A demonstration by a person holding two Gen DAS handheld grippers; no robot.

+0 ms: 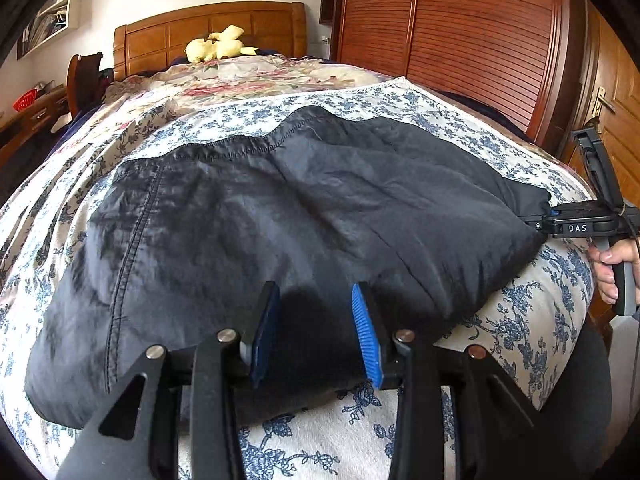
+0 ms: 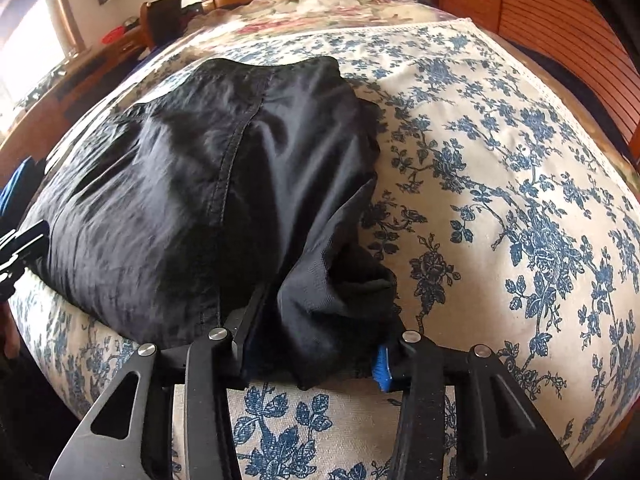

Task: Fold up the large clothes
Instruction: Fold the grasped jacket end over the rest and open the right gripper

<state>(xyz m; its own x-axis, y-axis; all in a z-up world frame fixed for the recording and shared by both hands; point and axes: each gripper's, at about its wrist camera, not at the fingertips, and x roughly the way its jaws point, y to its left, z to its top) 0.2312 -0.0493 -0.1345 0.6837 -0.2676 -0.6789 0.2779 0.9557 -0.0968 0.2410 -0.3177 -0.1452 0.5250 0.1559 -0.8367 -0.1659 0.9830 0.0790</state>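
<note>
A large black garment (image 1: 280,216) lies folded on the blue-flowered bedspread (image 1: 520,320); it also shows in the right wrist view (image 2: 180,200). My left gripper (image 1: 316,332) is open, its blue pads either side of the garment's near edge, with cloth between them. My right gripper (image 2: 316,344) stands at the garment's right corner, with black cloth bunched between its fingers and hiding the pads. It shows from the side in the left wrist view (image 1: 560,222), at the garment's right end.
The bed has a wooden headboard (image 1: 208,32) with a yellow plush toy (image 1: 218,44) and a rose-patterned quilt (image 1: 240,76) at the far end. A wooden wardrobe (image 1: 460,32) stands to the right, a desk and chair (image 1: 80,76) to the left.
</note>
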